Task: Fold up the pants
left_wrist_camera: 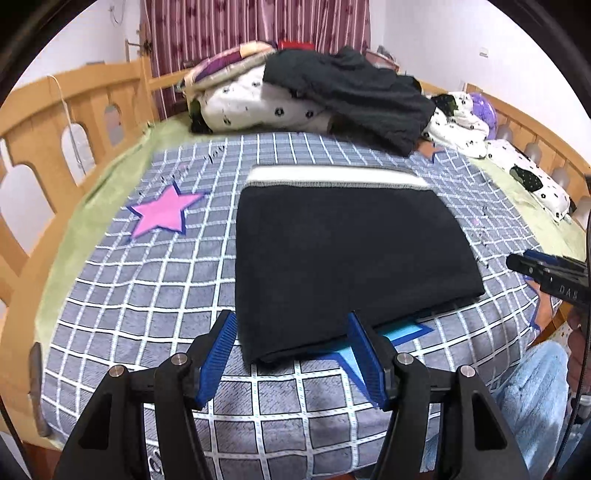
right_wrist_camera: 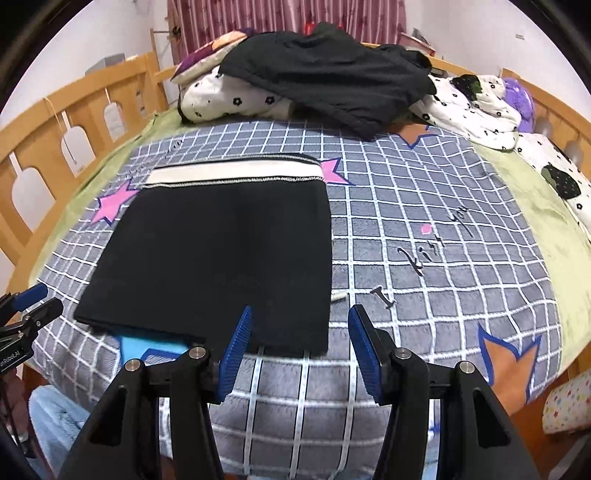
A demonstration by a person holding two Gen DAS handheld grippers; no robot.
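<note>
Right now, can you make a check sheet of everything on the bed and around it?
Surface: grey checked blanket with stars, covering the bed.
Job's things: black pants folded into a flat rectangle, white waistband at the far edge.
Clutter: heap of dark clothes on flowered bedding at the far end.
Grippers: left hand-held gripper open, near the pants' front edge; right hand-held gripper open, at their near right corner.
Cables: thin cord hanging on the wooden rail.
Surroundings: wooden bed rail, red curtain.
</note>
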